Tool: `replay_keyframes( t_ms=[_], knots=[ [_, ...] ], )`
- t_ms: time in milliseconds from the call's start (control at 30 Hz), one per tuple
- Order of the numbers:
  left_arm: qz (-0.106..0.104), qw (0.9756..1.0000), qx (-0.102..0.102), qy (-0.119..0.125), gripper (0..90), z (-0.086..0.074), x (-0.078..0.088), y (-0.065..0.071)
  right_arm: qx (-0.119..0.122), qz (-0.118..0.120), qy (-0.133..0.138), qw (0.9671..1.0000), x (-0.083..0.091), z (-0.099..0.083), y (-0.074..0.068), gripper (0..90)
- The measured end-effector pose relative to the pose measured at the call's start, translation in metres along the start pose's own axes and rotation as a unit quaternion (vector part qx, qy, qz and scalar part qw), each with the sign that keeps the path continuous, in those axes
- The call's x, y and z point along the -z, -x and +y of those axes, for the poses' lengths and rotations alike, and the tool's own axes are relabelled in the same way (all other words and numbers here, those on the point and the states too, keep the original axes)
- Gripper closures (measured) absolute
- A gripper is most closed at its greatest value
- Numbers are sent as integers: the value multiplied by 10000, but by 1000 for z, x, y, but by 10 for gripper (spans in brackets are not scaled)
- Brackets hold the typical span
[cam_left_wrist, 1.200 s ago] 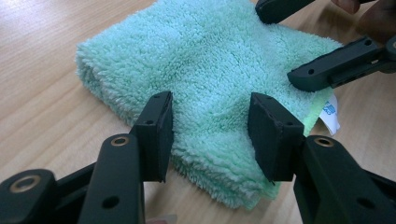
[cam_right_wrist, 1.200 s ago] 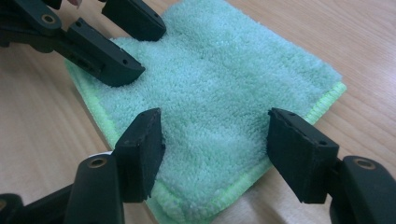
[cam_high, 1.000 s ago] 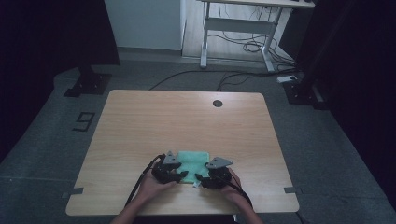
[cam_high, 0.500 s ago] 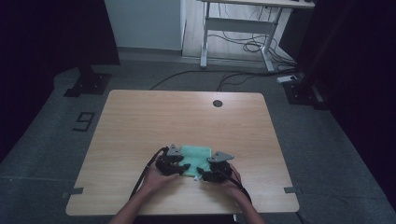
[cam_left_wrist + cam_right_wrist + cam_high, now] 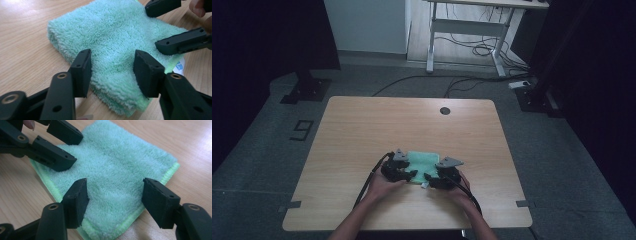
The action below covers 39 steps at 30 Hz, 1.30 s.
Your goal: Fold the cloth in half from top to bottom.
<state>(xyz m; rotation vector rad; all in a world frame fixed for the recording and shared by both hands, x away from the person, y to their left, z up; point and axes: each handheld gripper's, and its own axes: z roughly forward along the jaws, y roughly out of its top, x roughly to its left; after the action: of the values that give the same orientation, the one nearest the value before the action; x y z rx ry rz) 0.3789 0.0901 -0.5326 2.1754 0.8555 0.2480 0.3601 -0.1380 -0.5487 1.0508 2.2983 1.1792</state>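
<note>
Both grippers cover the towel's near edge from above. The left gripper has just been opening, jaws spread over the towel; the right gripper is spread likewise, gripping nothing.

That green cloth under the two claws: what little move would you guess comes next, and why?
Probably the left gripper dips and closes on the near folded edge of the green cloth. Its jaws, which have just been opening, stand apart above the pile and pinch nothing. The right gripper hangs open over the cloth too, so either could take an edge.
</note>
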Motion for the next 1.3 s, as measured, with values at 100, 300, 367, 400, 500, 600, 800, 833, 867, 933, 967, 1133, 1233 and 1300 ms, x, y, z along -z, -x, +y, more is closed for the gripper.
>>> replay_keyframes(
  t_ms=[100, 300, 367, 400, 500, 600, 800, 833, 867, 933, 967, 1133, 1233, 1300],
  knots=[
    [19, 9999, 11, 141, 453, 1, 9, 2, -98, 62, 213, 9997, 8, -1, 0, 356],
    [66, 9991, 71, 418, 441, -1, 30, 9, -95, 61, 435, 9990, 24, -5, -2, 352],
    [89, 9989, 119, 443, 435, -4, 35, 11, -111, 83, 491, 9987, 30, -8, -2, 352],
    [105, 9988, 143, 456, 432, -7, 37, 12, -134, 87, 514, 9985, 32, -9, -2, 351],
    [178, 9985, 194, 484, 425, -15, 42, 13, -150, 54, 550, 9984, 39, -14, -2, 350],
    [283, 9983, 201, 472, 420, -25, 48, 15, -182, -1, 581, 9981, 47, -20, -1, 349],
    [401, 9979, 165, 473, 414, -45, 62, 19, -203, -127, 604, 9979, 63, -33, 3, 348],
    [415, 9979, 172, 476, 413, -48, 65, 20, -211, -134, 593, 9979, 66, -35, 3, 348],
    [438, 9978, 153, 479, 411, -51, 68, 20, -207, -153, 578, 9980, 68, -37, 4, 348],
    [453, 9979, 130, 450, 410, -58, 72, 21, -142, -190, 517, 9984, 72, -42, 3, 348],
    [440, 9980, 149, 440, 407, -61, 75, 22, -118, -215, 496, 9985, 74, -44, 3, 348],
    [530, 9976, 132, 433, 405, -74, 88, 23, -151, -223, 403, 9988, 81, -56, 3, 348],
    [553, 9975, 157, 408, 404, -82, 92, 22, -138, -245, 354, 9990, 85, -61, 3, 348],
    [558, 9976, 196, 370, 400, -87, 94, 21, -149, -235, 350, 9990, 88, -64, 2, 348]
  ],
)
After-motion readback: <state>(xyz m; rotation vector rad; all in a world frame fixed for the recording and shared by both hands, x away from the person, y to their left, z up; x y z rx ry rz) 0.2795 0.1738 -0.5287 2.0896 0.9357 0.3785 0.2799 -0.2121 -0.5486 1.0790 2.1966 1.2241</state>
